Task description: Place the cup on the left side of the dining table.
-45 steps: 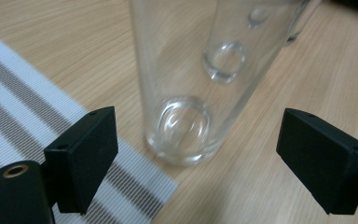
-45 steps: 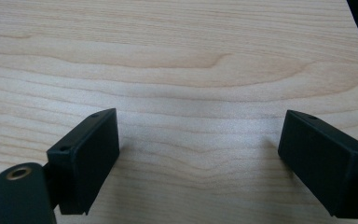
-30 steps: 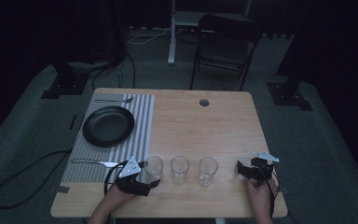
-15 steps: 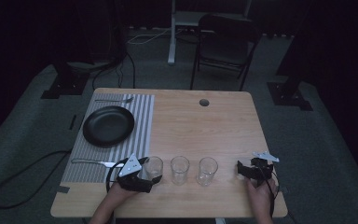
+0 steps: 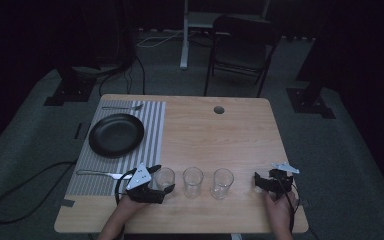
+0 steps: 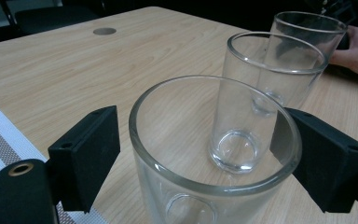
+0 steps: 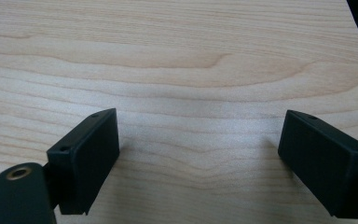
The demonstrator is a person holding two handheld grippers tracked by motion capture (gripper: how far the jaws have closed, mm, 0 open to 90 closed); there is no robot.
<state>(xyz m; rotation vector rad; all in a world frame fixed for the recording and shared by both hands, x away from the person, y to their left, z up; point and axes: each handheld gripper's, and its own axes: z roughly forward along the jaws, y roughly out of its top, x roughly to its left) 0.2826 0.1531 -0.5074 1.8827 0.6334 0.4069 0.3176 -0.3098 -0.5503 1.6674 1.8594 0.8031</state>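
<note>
My left tongs (image 5: 161, 184) stand at the near left of the desk (image 5: 220, 140), jaws on either side of the nearest glass (image 6: 214, 158). In the left gripper view the right jaw appears to meet the glass wall, while a narrow gap shows between the left jaw and the rim; the jaws have just been closing, yet I see no full grip. This glass stands upright at the left end of a row of three along the desk's near edge, just right of the striped mat (image 5: 130, 145). The middle glass (image 5: 192, 181) and the far glass (image 5: 222, 183) stand upright beside it, each apart from its neighbour. My right tongs (image 5: 258, 181) rest at the near right, well apart from the row; their jaws stand wide over bare wood in the right gripper view, with nothing between them. On the mat lie a black plate (image 5: 116, 135), a fork (image 5: 122, 107) behind it and a second utensil (image 5: 100, 174) at the near side.
</note>
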